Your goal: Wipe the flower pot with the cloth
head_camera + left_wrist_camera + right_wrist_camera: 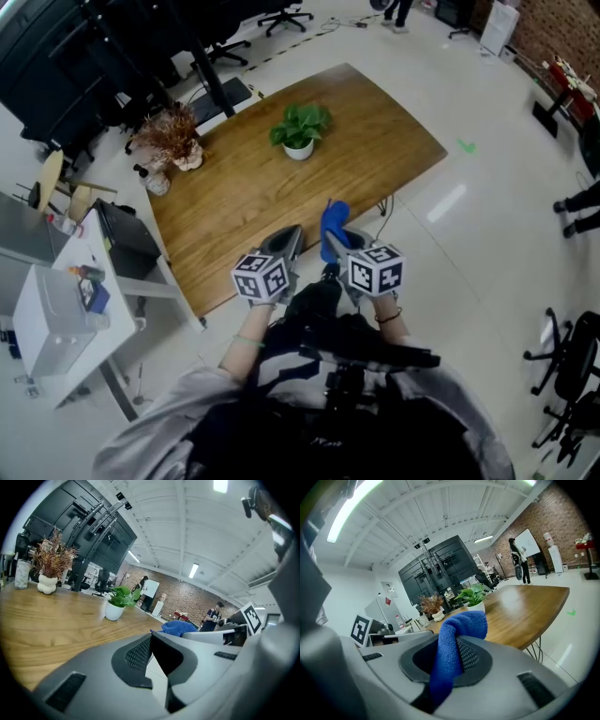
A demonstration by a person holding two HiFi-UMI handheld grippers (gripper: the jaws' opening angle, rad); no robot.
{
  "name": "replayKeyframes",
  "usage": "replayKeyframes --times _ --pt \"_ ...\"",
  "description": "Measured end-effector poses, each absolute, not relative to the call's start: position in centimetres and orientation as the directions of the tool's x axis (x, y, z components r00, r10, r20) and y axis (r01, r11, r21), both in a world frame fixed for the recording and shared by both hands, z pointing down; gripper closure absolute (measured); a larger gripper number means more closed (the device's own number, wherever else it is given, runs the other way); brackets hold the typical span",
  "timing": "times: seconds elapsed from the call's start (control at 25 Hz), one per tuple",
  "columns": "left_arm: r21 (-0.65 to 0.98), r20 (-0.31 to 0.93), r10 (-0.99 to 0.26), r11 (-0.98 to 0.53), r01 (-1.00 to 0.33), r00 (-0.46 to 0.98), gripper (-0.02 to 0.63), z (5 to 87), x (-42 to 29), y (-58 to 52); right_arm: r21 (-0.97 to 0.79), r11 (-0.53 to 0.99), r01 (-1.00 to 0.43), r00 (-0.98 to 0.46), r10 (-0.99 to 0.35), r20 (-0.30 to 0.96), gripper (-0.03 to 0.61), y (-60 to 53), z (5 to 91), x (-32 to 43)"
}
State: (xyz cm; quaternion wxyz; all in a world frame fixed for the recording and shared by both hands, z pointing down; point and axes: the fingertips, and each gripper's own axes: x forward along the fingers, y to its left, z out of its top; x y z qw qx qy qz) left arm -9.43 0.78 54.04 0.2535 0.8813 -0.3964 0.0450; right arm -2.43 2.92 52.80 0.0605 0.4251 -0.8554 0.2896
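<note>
blue cloth (457,641) clamped in right gripper (451,663)

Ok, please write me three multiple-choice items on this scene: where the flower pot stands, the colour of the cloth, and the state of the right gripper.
1. Where does the flower pot stand?
A. on the floor
B. on a chair
C. on the wooden table

2. What colour is the cloth?
A. blue
B. red
C. white

3. The right gripper is:
A. open and empty
B. shut on the cloth
C. shut on the pot

Answers:
1 C, the pot stands on the table top.
2 A, the fabric is plainly blue.
3 B, its fingers pinch the cloth.
</note>
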Motion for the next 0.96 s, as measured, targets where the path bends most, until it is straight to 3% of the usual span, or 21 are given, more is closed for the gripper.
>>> replayKeyframes --times 0.96 --pt "0.428 0.348 -0.686 -0.49 -0.76 0.639 0.609 56.6 -9.0 0.4 -0.476 0.478 -0.738 -0.647 -0.7 0.301 0.52 2.1 51.8 -0.9"
